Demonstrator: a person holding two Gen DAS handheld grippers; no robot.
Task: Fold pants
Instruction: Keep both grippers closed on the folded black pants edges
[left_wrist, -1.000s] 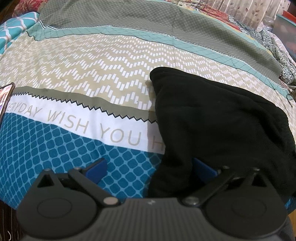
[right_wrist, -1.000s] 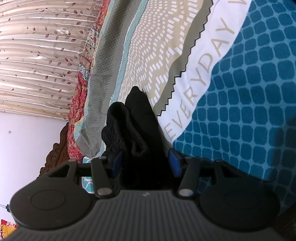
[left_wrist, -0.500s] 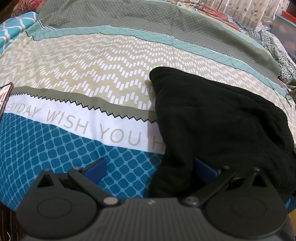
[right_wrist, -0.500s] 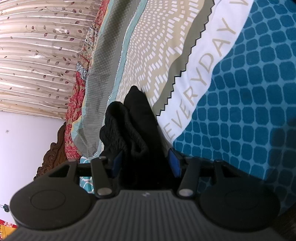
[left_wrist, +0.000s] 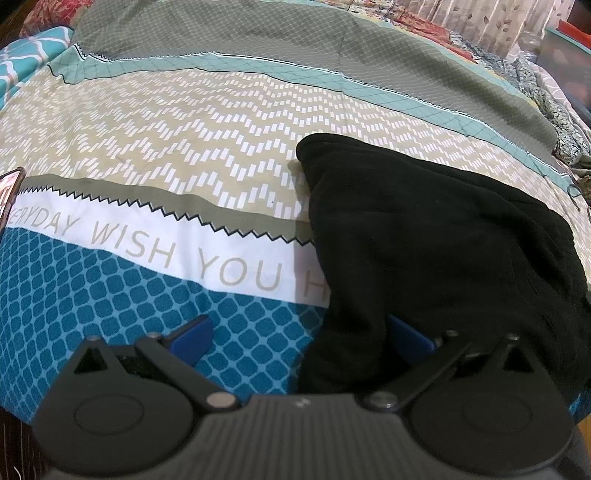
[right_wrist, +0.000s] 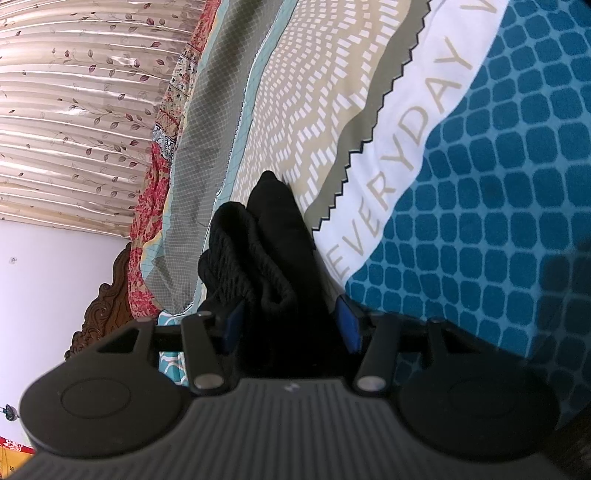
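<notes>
While tilted steeply down over the bed, left claw (left_wrist: 299, 338) spread wide: one blue pad (left_wrist: 192, 338) bare over the teal print, the other half buried under the edge of the black pants (left_wrist: 424, 236). No pinch visible on that side; fabric just draped across one finger. Right claw (right_wrist: 290, 323) pointing almost level, rolled sideways so the bed reads as a slanted wall. Narrowed to roughly half span, both blue pads (right_wrist: 347, 325) pressed against a thick bunch of pants (right_wrist: 273, 258), ribbed waistband or cuff bulging out just past the tips. Clamped on the pants.

Pants folded into a bulky black slab on the right half of the bed in the left wrist view, top corner on the beige zigzag band, lower edge reaching over the white band and into the claw.

Bedsheet (left_wrist: 147, 155) banded: grey-green grid, thin teal stripe, beige with white dashes, white stripe, teal with dark-blue rounded squares. Floral red quilt edge (right_wrist: 151, 206) beyond it, carved dark wood headboard (right_wrist: 107, 299), leaf-print pleated curtain (right_wrist: 74, 110), plain white wall (right_wrist: 44, 295). Phone-like edge (left_wrist: 9, 192) at far left of the left wrist view; cannot tell more.

Readable print on white stripe: "ERYDAY WISH YOU H" from left view, "EVERYDAY" from right view. Rest covered by pants or cut off.
</notes>
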